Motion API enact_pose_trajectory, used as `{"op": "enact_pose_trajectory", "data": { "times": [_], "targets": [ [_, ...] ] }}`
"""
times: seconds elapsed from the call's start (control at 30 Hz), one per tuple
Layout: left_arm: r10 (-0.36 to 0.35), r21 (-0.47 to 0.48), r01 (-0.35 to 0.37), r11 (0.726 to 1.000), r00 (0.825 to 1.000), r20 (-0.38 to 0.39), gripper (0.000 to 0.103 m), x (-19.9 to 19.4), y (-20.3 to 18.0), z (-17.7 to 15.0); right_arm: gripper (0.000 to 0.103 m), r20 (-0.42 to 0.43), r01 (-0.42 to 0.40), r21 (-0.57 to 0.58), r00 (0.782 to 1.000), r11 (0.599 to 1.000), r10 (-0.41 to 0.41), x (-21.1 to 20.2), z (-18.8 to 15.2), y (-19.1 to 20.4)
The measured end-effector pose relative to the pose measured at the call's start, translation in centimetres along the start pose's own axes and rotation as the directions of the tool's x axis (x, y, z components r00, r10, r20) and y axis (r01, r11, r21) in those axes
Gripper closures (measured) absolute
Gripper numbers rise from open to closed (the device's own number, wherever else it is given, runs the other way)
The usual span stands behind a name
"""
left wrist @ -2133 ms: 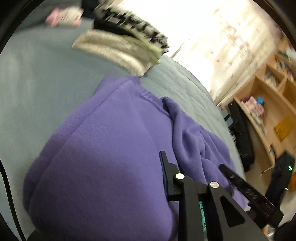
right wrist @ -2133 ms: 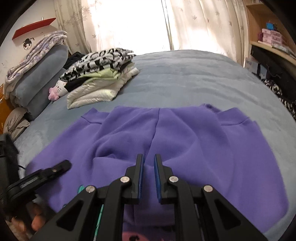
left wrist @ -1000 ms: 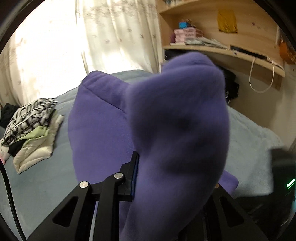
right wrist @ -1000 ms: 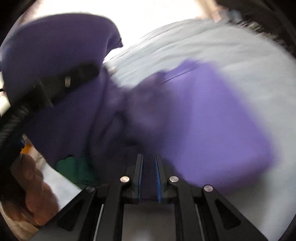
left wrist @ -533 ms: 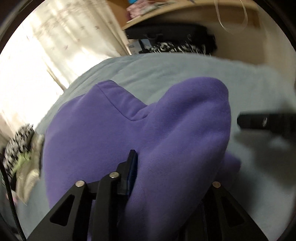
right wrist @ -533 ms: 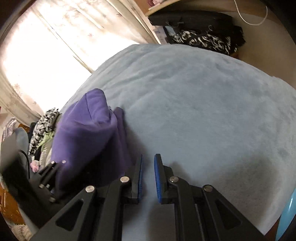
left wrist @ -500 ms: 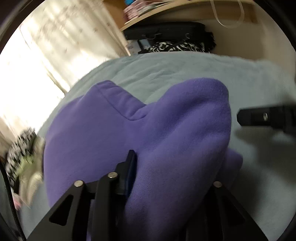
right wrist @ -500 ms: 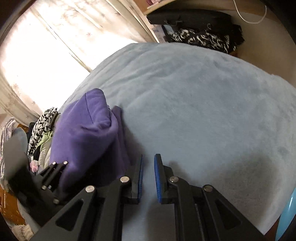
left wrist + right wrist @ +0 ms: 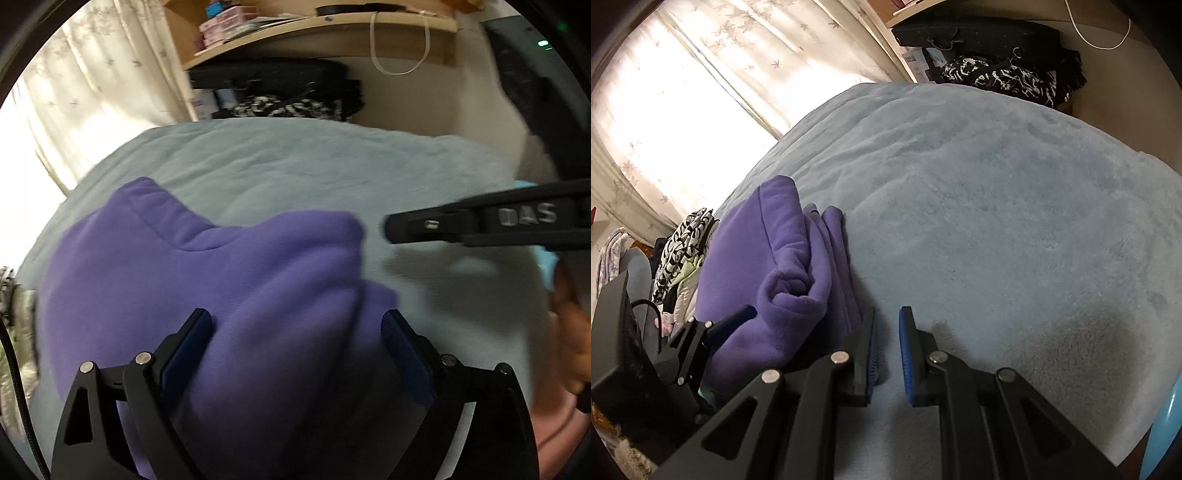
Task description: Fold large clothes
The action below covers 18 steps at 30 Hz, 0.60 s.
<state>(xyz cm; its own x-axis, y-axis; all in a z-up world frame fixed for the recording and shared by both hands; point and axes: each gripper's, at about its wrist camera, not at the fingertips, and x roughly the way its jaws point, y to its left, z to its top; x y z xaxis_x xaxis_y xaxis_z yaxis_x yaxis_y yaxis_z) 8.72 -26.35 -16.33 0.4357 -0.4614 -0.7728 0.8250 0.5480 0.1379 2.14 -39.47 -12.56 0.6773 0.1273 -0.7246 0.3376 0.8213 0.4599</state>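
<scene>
A purple fleece garment (image 9: 207, 280) lies folded in a thick bundle on the light blue bed cover (image 9: 280, 166). My left gripper (image 9: 295, 332) is open, its jaws wide apart on either side of the bundle's near fold. In the right wrist view the purple garment (image 9: 783, 258) lies to the left, with my left gripper (image 9: 735, 321) at its near end. My right gripper (image 9: 886, 328) is empty, jaws a narrow gap apart, just right of the bundle over the bed cover (image 9: 1015, 221). It also shows in the left wrist view (image 9: 391, 227).
A stack of folded clothes (image 9: 683, 258) sits beyond the bundle on the left. Curtains (image 9: 713, 74) hang behind the bed. Dark bags and patterned clothes (image 9: 993, 74) lie under a wooden shelf (image 9: 314, 33) past the far edge.
My left gripper has opened and let go of the purple garment, which now rests lower on the bed. My right gripper has stayed beside it, its jaws slightly wider.
</scene>
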Motion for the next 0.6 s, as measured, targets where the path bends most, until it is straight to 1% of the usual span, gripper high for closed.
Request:
{"op": "enact_pose_trajectory", "data": {
  "times": [0.1,0.17,0.2,0.23,0.27,0.3,0.33,0.37,0.43,0.47,0.5,0.53,0.57,0.6],
  "targets": [
    [-0.081,-0.067,0.082,0.994,0.997,0.011,0.011,-1.2,0.5,0.1,0.091,0.004,-0.019,-0.008,1.0,1.0,0.019,-0.5,0.4,0.5],
    [-0.139,-0.153,0.142,0.978,0.99,0.027,0.011,-2.4,1.9,0.1,0.09,0.003,-0.042,-0.018,0.999,0.999,0.042,-0.9,0.9,1.1],
    [-0.156,-0.196,0.16,0.968,0.987,0.036,0.011,-3.0,2.7,0.1,0.084,0.001,-0.053,-0.023,0.999,0.998,0.053,-1.1,1.1,1.3],
    [-0.17,-0.241,0.176,0.954,0.984,0.049,0.011,-3.7,3.6,0.0,0.075,0.0,-0.065,-0.028,0.998,0.997,0.065,-1.3,1.4,1.6],
    [-0.179,-0.292,0.191,0.937,0.981,0.069,0.011,-4.6,4.7,-0.2,0.071,0.0,-0.081,-0.033,0.997,0.996,0.081,-1.5,1.8,1.8],
    [-0.169,-0.343,0.19,0.92,0.982,0.089,0.011,-5.5,6.0,-0.4,0.064,-0.001,-0.097,-0.04,0.995,0.994,0.097,-1.6,2.2,2.1],
    [-0.146,-0.392,0.175,0.903,0.984,0.102,0.011,-6.2,7.4,-0.6,0.061,-0.005,-0.11,-0.045,0.994,0.993,0.11,-1.7,2.7,2.4],
    [-0.128,-0.424,0.162,0.891,0.986,0.109,0.011,-6.6,8.4,-0.7,0.061,-0.009,-0.121,-0.048,0.993,0.991,0.121,-1.8,3.1,2.6],
    [-0.057,-0.519,0.101,0.849,0.993,0.099,0.011,-7.3,11.6,-1.5,0.061,-0.025,-0.158,-0.055,0.987,0.986,0.157,-1.5,4.2,3.3],
    [-0.024,-0.553,0.063,0.831,0.997,0.078,0.011,-7.3,12.7,-2.0,0.061,-0.047,-0.186,-0.057,0.982,0.981,0.183,-1.0,4.7,3.8],
    [0.027,-0.6,-0.01,0.8,0.999,0.02,0.011,-6.8,14.5,-2.6,0.061,-0.078,-0.214,-0.055,0.975,0.975,0.209,-0.3,5.3,4.1],
    [0.044,-0.628,-0.042,0.777,0.999,-0.012,0.011,-6.4,15.5,-3.1,0.061,-0.102,-0.23,-0.054,0.969,0.972,0.224,0.4,5.6,4.3],
    [0.04,-0.663,-0.053,0.747,0.999,-0.035,0.011,-5.9,16.9,-3.8,0.061,-0.139,-0.242,-0.055,0.963,0.969,0.232,1.4,6.0,4.6],
    [0.024,-0.687,-0.045,0.725,0.999,-0.04,0.011,-5.4,17.9,-4.3,0.061,-0.177,-0.242,-0.057,0.957,0.969,0.229,2.6,6.4,4.9]
  ]
}}
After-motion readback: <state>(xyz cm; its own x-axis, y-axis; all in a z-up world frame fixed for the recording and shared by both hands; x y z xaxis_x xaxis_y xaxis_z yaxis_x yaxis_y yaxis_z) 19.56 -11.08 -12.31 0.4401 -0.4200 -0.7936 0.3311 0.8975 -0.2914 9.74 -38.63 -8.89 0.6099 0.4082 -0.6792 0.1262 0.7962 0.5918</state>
